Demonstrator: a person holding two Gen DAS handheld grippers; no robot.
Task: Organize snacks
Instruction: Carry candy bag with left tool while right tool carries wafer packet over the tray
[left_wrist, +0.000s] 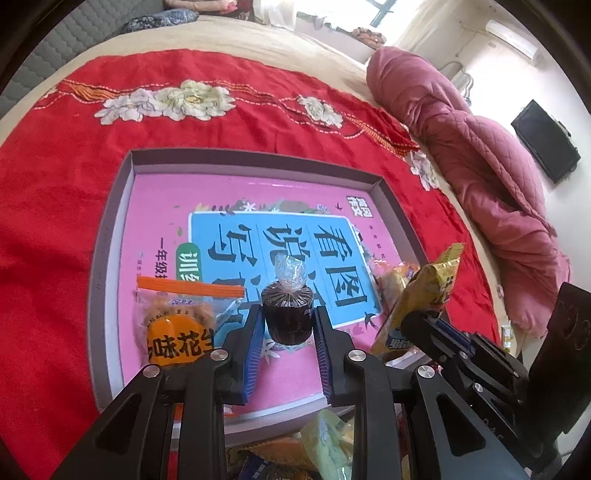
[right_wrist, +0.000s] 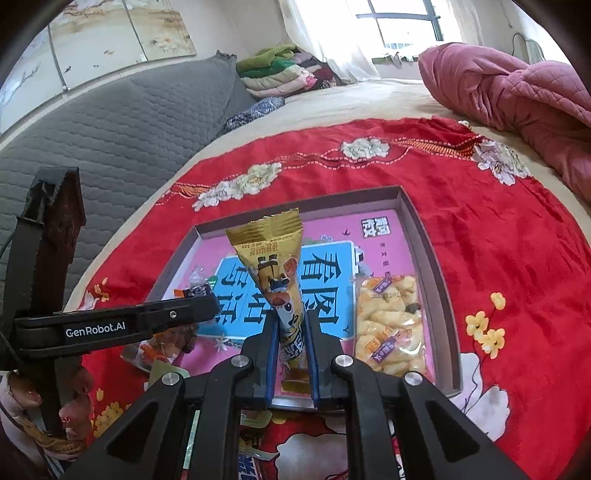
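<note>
blue-padded left tongs (left_wrist: 288, 317) grip a small dark plastic-wrapped cake (left_wrist: 287, 314); right tongs (right_wrist: 291, 332) clamp a yellow foil snack packet (right_wrist: 275, 266); each should be lowered flat into the grey-rimmed pink-floored box (left_wrist: 110, 258) before release.

- My left gripper (left_wrist: 288, 314) pinches a dark wrapped cake (left_wrist: 287, 316) over the tray (left_wrist: 122, 206); orange packet (left_wrist: 177, 332) just left
- My right gripper (left_wrist: 421, 317) holds a yellow packet (left_wrist: 424, 291) at the tray's right
</note>
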